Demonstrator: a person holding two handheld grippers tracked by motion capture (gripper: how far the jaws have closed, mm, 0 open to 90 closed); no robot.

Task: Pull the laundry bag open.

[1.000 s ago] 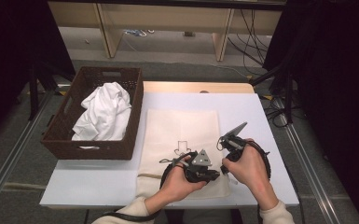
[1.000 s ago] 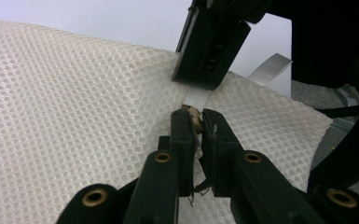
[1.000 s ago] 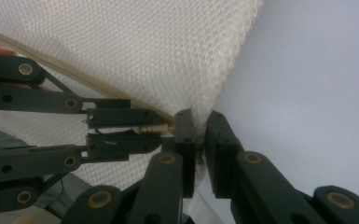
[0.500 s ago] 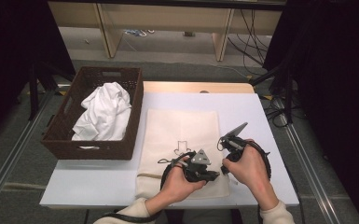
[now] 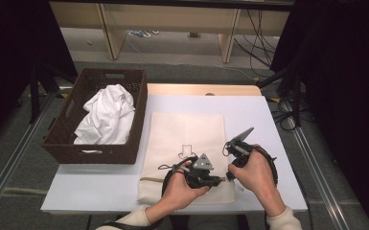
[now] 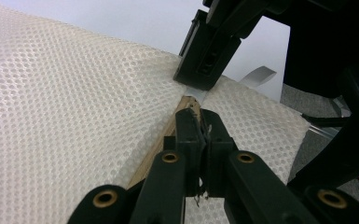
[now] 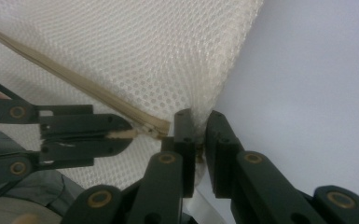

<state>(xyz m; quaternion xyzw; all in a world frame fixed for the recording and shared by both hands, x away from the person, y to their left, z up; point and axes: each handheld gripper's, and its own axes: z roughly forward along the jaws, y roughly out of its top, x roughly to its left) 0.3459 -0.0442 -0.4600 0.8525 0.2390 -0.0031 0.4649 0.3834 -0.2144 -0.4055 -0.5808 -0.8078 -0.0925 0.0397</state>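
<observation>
Cream mesh laundry bag (image 5: pixel 186 143) flat on the white table (image 5: pixel 105 184), its near right corner caught between the two grippers. Tan zipper (image 7: pixel 74 91) along the near edge, ending just short of that corner.

Left gripper (image 6: pixel 199 122) clamped tight on the zipper's end, jaws pressed together with a tuft of frayed tape (image 7: pixel 116 134) between the tips; just been closing that last bit. Mesh to either side of the fingers, table beyond.

Right gripper (image 7: pixel 198 122) pinched on the bag's corner fabric, a bunched fold of mesh squeezed between its pads, zipper end touching the left finger, bare table off to the right finger's side. In the left gripper view, just ahead of the fingertips and nearly touching them, with a white label (image 6: pixel 257 75) behind it.

Well beyond both, to the left: dark woven basket (image 5: pixel 129 122) with crumpled white cloth (image 5: pixel 106 115) inside.
</observation>
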